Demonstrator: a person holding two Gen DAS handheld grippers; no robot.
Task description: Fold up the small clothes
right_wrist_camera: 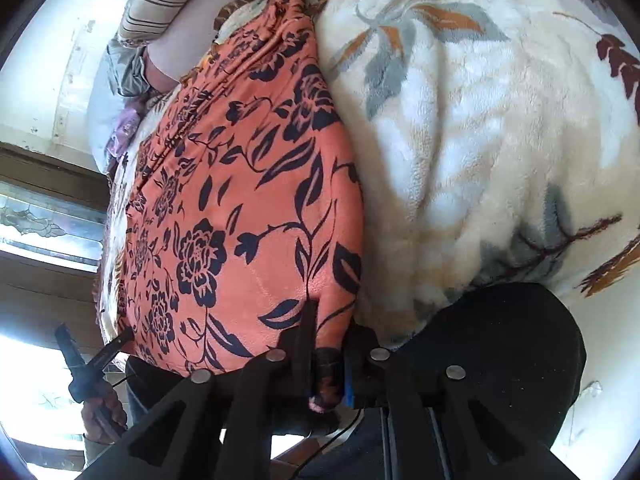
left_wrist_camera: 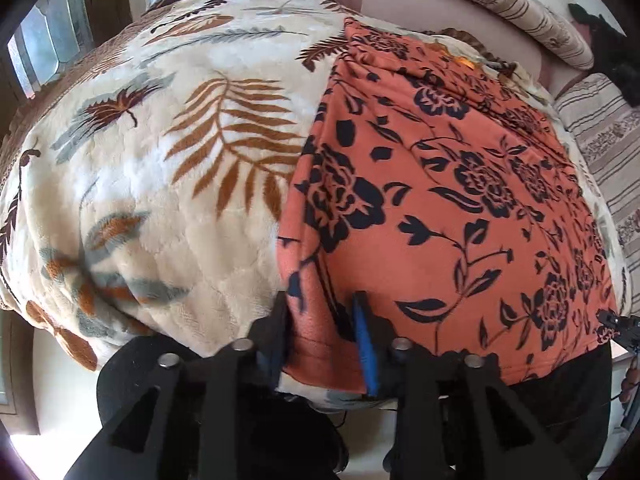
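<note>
The orange floral garment lies spread flat on the leaf-print fleece blanket that covers the bed, its hem at the near edge of the bed and its far end reaching toward the striped pillows.

Left gripper: positioned at the garment's near left corner. The corner of the hem sits between the fingers, which appear clenched on it, the blue pad lying against the cloth.

Right gripper: positioned at the near right corner. Fingers clenched on a bunched fold of orange fabric — the cloth shows pinched between them.

In the right wrist view, a hand holds the left gripper's handle at the lower left.

Assessment: the step in hand is securing both near corners ahead of a first fold; no fold is visible yet, so the task stands at an early stage. The next move calls for lifting both corners together and carrying them toward the far end — level and in step, so the edges align and the fleece blanket is not dragged along.
</note>
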